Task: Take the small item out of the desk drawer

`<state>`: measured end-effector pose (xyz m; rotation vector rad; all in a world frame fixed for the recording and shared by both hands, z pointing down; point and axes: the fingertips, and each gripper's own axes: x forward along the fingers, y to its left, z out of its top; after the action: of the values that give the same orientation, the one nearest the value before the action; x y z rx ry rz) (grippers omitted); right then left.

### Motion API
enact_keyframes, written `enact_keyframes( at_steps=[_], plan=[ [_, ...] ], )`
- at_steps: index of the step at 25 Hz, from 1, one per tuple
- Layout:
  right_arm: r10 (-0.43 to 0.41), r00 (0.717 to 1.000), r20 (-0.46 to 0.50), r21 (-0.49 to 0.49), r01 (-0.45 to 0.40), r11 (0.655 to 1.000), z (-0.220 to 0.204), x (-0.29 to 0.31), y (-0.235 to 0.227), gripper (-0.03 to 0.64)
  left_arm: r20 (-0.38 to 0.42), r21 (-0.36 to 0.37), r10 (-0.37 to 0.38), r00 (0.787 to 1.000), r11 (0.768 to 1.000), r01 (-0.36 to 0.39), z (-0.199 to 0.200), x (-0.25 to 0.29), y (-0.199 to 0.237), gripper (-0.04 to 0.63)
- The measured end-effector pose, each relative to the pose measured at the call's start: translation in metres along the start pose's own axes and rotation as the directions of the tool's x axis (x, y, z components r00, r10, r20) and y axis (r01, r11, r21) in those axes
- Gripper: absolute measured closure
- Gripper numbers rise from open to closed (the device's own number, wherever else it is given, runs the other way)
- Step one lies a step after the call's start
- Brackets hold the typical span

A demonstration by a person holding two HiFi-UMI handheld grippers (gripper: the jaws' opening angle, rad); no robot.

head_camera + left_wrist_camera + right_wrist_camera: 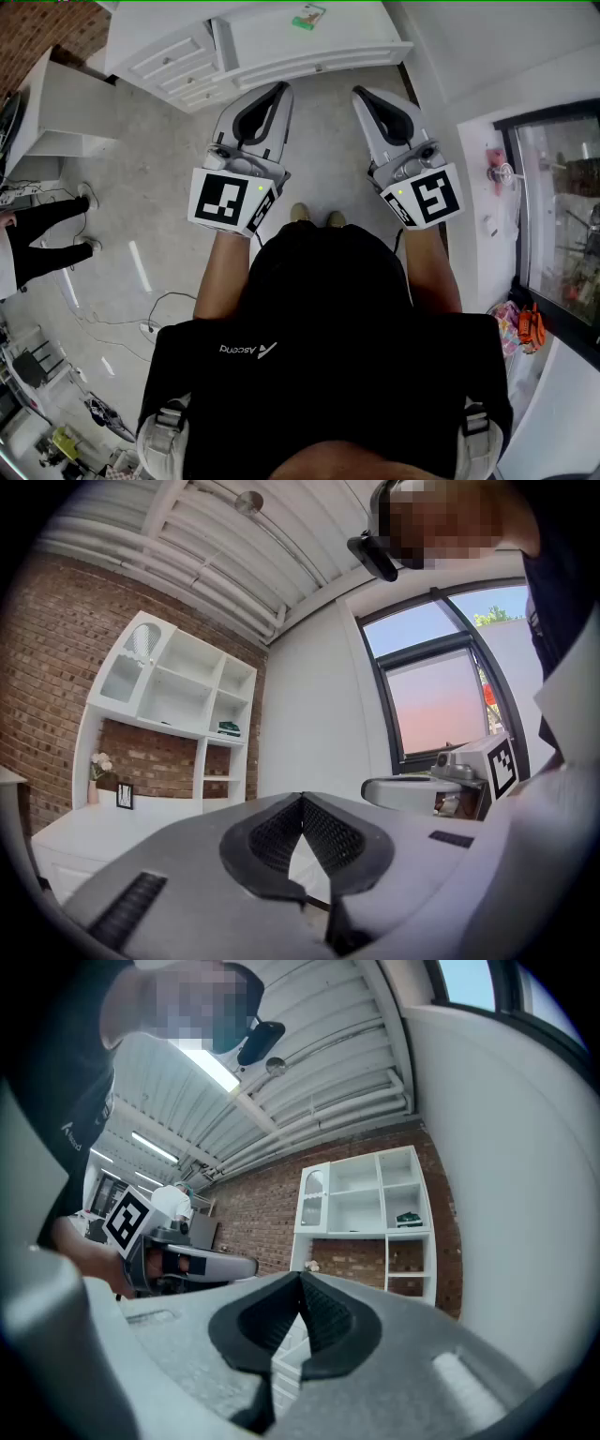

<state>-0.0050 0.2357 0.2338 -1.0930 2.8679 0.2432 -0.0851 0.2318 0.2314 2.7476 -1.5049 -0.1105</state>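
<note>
While the left tongs [278, 89] and right tongs [360, 92] are both pressed together on nothing, well short of the white surface [272, 42], its stack of white drawers [173, 58] looks shut, so the small item is unseen, presumably inside 1. Closed tips could skid off a shallow drawer pull, or a crooked tug could jam the drawer. Bare grey concrete floor [169, 187] gives open room ahead, but the white wall corner [441, 56] crowds the right side.
</note>
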Motion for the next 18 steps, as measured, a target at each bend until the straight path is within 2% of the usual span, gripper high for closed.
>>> enact_keyframes(
  at_steps=[12,18],
  plan=[
    [-0.016,1.0,0.008,0.009,0.016,1.0,-0.001,0.024,0.004,0.615,0.011,-0.006,-0.005,1.0,1.0,0.005,0.001,-0.002,0.028,0.595],
    [-0.052,0.999,-0.008,-0.006,0.052,0.999,-0.007,0.037,0.005,0.615,0.021,-0.008,-0.017,1.0,1.0,0.017,-0.001,-0.001,0.052,0.595]
  ],
)
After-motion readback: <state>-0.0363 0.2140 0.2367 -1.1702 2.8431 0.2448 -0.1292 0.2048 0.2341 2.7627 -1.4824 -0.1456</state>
